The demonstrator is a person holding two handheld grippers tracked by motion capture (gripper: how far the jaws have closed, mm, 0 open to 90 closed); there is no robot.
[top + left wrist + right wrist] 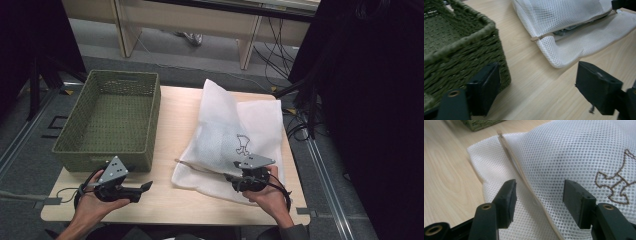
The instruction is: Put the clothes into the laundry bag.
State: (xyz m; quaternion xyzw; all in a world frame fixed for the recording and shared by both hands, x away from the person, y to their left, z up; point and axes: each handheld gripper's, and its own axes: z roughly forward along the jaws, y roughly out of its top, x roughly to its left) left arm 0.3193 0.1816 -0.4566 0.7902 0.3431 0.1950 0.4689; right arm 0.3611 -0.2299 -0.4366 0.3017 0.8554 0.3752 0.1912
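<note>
White mesh bag under the right gripper, green basket beside the left

Pale wood shows bare on the table (170, 195) along the near edge and in the strip between the basket and the bag, which is the widest free ground for either hand. Beyond the far edge the floor drops away, with cables trailing at the right.

White mesh bag (235, 137) lies flat on the right half of the table, its far corner raised and its right side running close to the table's right edge. A beige zip line (524, 177) crosses the bag's near part, and a thin brown outline figure (616, 187) is stitched on its upper face. Something dark shows faintly through the mesh at the opening in the left gripper view, too hidden to tell what it is.

Right gripper (245, 175) sits over the bag's near edge. Its jaws stand apart with the zip line and mesh lying between them, and the pads do not press on the fabric.

Left gripper (145, 187) rests low at the near left, just beside the basket's near right corner and well apart from the bag. Its jaws are spread wide with only bare wood between them.

Green woven basket (107, 120) fills the left side of the table; its inside looks empty.
</note>
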